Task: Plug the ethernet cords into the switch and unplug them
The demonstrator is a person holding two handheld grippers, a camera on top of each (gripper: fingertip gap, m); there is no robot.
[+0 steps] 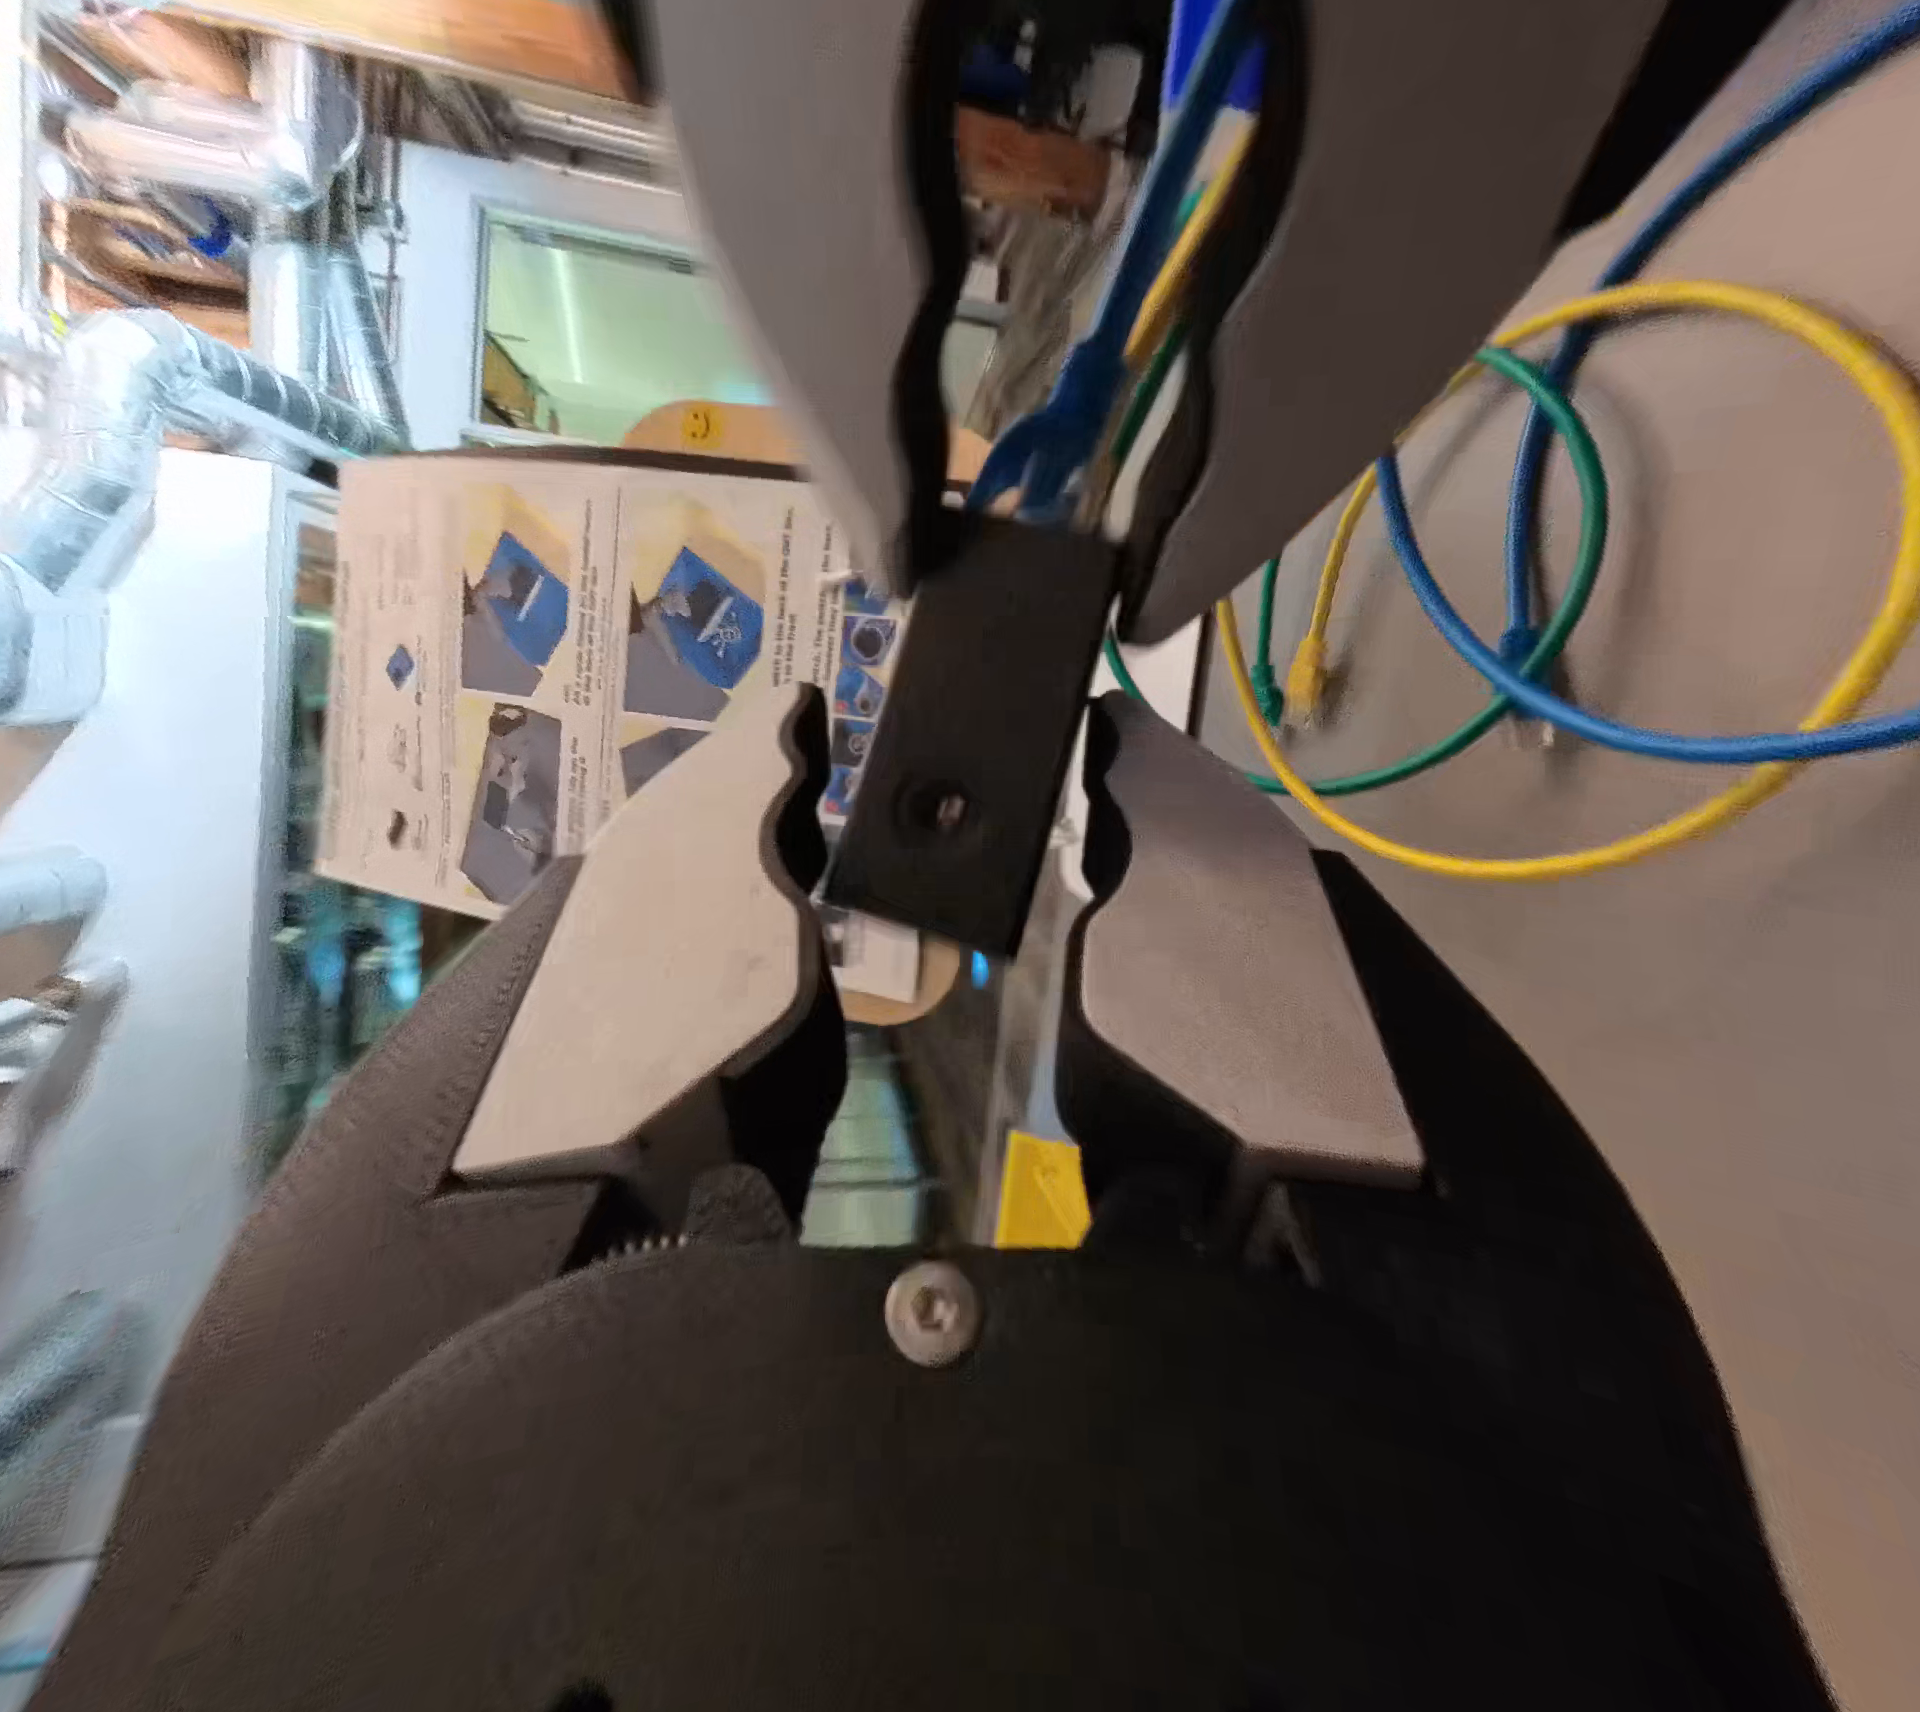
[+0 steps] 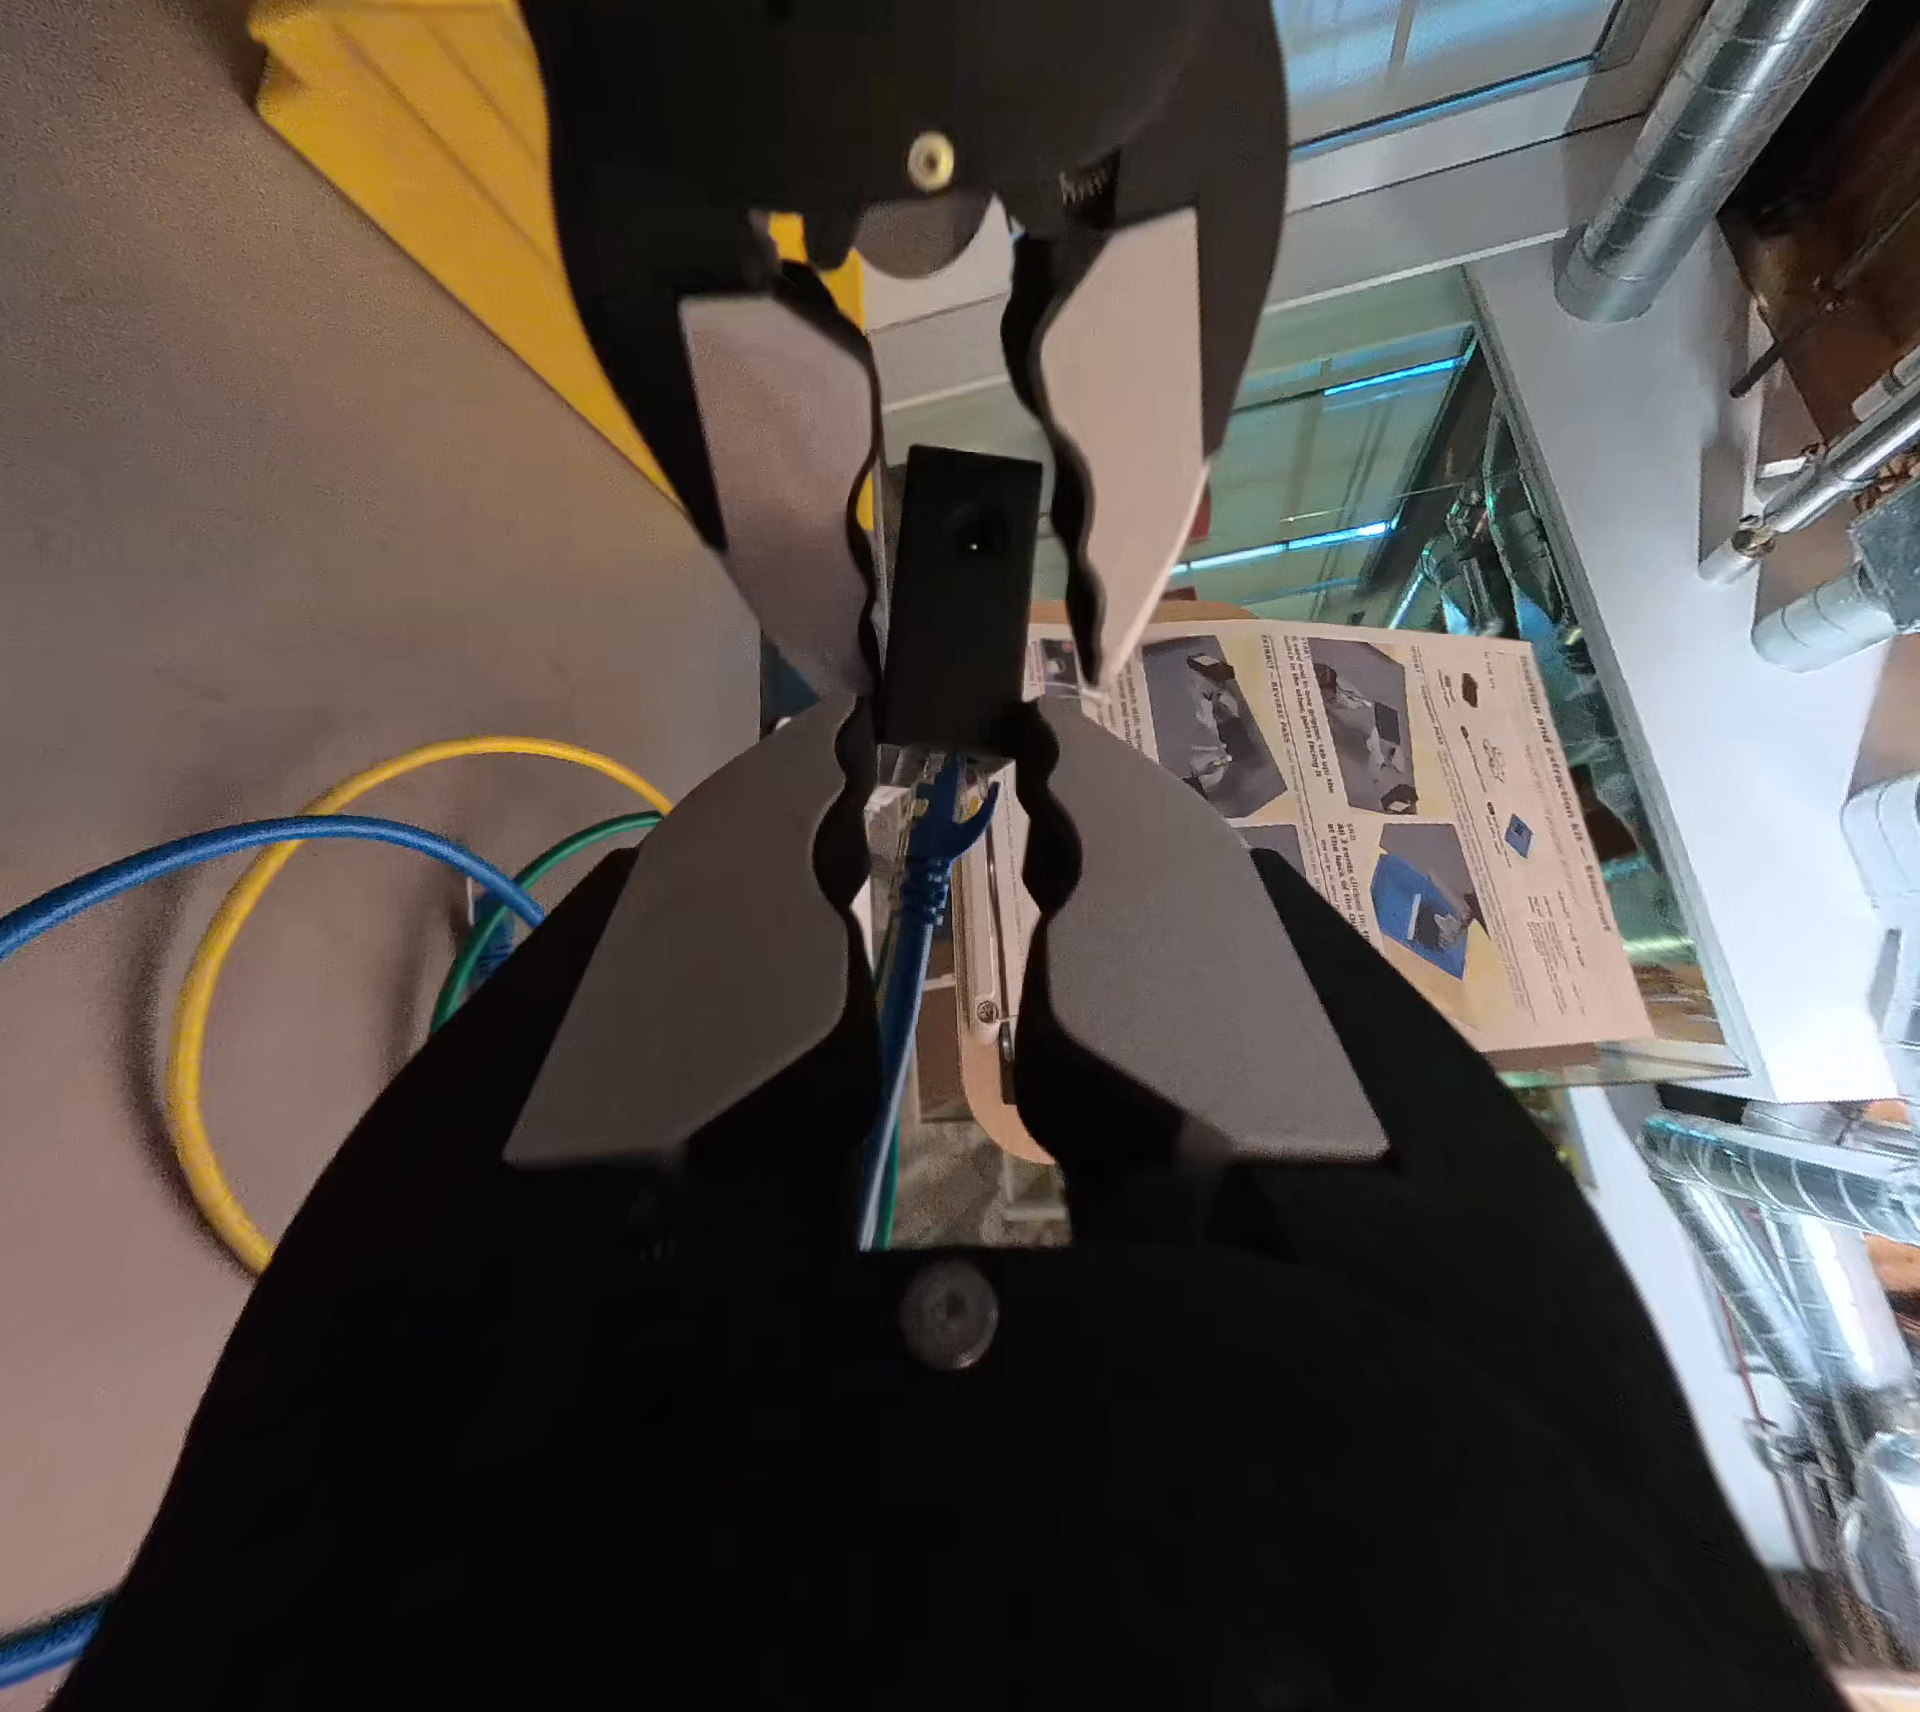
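While both grippers meet in mid-air: the switch (image 1: 966,727) hangs between them, clear of the table (image 1: 1714,1143), one end to each.
Left gripper (image 1: 951,779): clamped across the plain end of the switch, a finger pressed to each long side. That's my anchor, so the body can't twist when a plug is pushed or pulled.
Right gripper (image 2: 940,748): fingertips drawn in tight either side of the port end, right where the plugs enter. Whether they actually pinch anything, I can't tell.
Blue cord (image 2: 914,935): its plug sits in the switch and the cable runs back between my right fingers, lined up for a straight pull.
Yellow cord (image 1: 1766,789) and green cord (image 1: 1579,457): looped on the table, not far from the edge facing the paper sheet (image 1: 436,623). Both also seem to run up towards the port end.
Loose plugs (image 1: 1309,670): lying free on the table inside the loops, out of my way.
Stage: I'd say I'm at the unplugging, or just seated one.
Risk: the latch tab. Pull before it's pressed and the switch drags in my left grip.
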